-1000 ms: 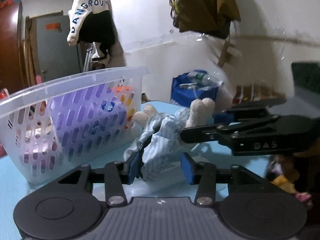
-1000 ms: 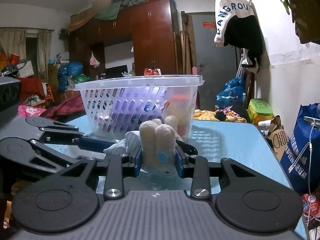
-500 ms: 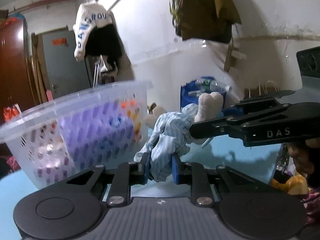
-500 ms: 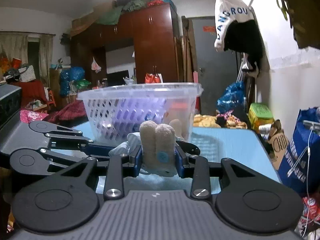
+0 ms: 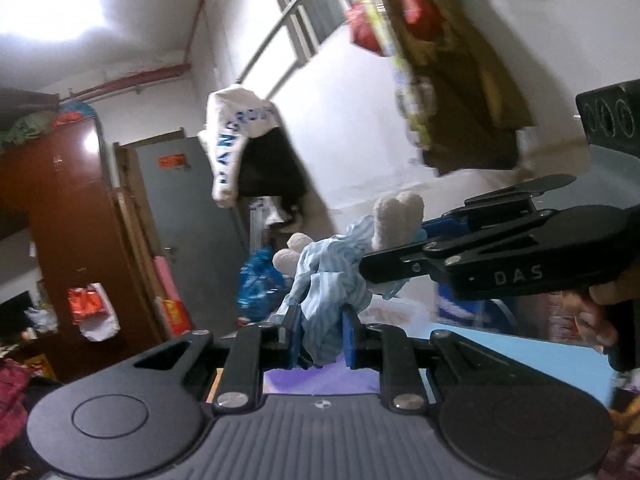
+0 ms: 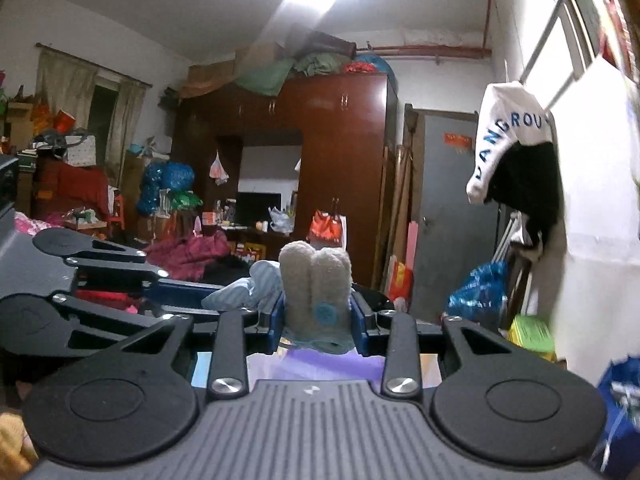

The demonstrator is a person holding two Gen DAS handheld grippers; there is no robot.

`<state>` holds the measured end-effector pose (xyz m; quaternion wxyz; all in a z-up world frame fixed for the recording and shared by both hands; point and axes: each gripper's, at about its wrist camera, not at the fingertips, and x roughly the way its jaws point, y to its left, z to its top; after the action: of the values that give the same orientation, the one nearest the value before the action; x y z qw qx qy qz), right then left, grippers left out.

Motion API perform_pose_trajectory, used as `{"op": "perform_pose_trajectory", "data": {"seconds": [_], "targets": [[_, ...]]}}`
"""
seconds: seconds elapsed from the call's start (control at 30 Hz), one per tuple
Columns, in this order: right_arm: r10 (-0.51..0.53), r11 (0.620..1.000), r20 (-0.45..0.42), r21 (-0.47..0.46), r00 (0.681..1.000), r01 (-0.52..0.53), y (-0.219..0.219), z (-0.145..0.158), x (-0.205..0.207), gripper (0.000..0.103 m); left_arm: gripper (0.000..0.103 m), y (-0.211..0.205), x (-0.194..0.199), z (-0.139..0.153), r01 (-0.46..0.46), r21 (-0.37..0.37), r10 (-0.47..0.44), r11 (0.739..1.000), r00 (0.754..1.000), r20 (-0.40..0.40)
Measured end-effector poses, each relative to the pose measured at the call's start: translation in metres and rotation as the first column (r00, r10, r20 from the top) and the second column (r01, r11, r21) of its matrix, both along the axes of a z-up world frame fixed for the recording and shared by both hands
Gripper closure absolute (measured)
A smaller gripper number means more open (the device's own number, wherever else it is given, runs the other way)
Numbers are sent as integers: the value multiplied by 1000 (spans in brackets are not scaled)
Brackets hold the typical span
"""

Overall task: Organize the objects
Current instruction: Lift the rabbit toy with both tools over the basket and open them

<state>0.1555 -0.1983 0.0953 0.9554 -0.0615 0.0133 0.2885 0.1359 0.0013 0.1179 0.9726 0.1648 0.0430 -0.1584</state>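
Left gripper (image 5: 320, 338) fingers clamp the plush toy's (image 5: 324, 280) striped cloth; right gripper (image 6: 318, 322) fingers pinch its cream legs, purple item just below both.

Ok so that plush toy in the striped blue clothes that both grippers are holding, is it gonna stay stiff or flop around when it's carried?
The plush toy probably flops: its striped cloth hangs limp between the left gripper pads. It looks light, since the right gripper holds it up by two soft limbs alone. It is unlikely to slip, as the pads sink into fabric and fleece.
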Motion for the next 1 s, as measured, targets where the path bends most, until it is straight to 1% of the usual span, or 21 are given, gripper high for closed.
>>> {"op": "perform_pose_trajectory", "data": {"seconds": [0.07, 0.17, 0.3, 0.4, 0.5, 0.53, 0.6, 0.63, 0.67, 0.7, 0.73, 0.77, 0.8, 0.87, 0.93, 1.0], "targets": [[5, 1000, -9, 5, 1000, -5, 13, 5, 23, 66, 79, 6, 23, 6, -25, 9, 25, 1000, 1000, -3], [15, 1000, -48, 1, 999, -15, 29, 3, 61, 66, 79, 13, 54, 6, -63, 24, 64, 998, 997, -41], [27, 999, -130, -14, 991, -29, 45, -14, 100, 66, 79, 20, 88, -4, -112, 37, 116, 993, 986, -122], [17, 998, -176, -55, 984, -26, 55, -32, 111, 66, 79, 23, 103, -17, -132, 53, 139, 990, 976, -169], [21, 998, -225, -57, 974, -35, 56, -43, 118, 66, 79, 25, 109, -26, -146, 57, 155, 988, 969, -192], [24, 998, -237, -56, 971, -38, 54, -44, 119, 64, 78, 25, 111, -28, -153, 61, 162, 986, 967, -196], [27, 997, -261, -68, 965, -46, 55, -46, 121, 56, 72, 27, 110, -30, -181, 78, 193, 980, 963, -186], [16, 996, -272, -79, 962, -39, 56, -46, 120, 53, 67, 26, 108, -30, -194, 82, 206, 977, 963, -172], [2, 997, -263, -76, 965, -22, 53, -45, 118, 45, 53, 27, 104, -29, -210, 80, 220, 974, 964, -151], [-26, 998, -244, -67, 969, 10, 48, -42, 116, 36, 39, 28, 97, -27, -216, 66, 223, 974, 967, -127], [-64, 997, -225, -53, 972, 53, 43, -41, 110, 12, 34, 30, 88, -24, -202, 43, 206, 978, 972, -110], [-97, 995, -205, -39, 974, 91, 37, -39, 104, 4, 26, 33, 79, -22, -187, 19, 188, 982, 977, -98], [-126, 992, -184, -17, 975, 125, 27, -37, 94, 0, 22, 35, 69, -20, -178, -5, 177, 984, 980, -85], [-121, 992, -178, 9, 977, 125, 8, -39, 76, 0, 21, 38, 50, -18, -183, -43, 179, 982, 981, -77], [-108, 990, -207, 66, 972, 124, -19, -44, 57, 0, 21, 44, 30, -21, -207, -89, 197, 974, 975, -105], [-108, 983, -262, 115, 959, 142, -43, -55, 39, 0, 19, 50, 8, -30, -211, -132, 192, 969, 971, -144]]}}
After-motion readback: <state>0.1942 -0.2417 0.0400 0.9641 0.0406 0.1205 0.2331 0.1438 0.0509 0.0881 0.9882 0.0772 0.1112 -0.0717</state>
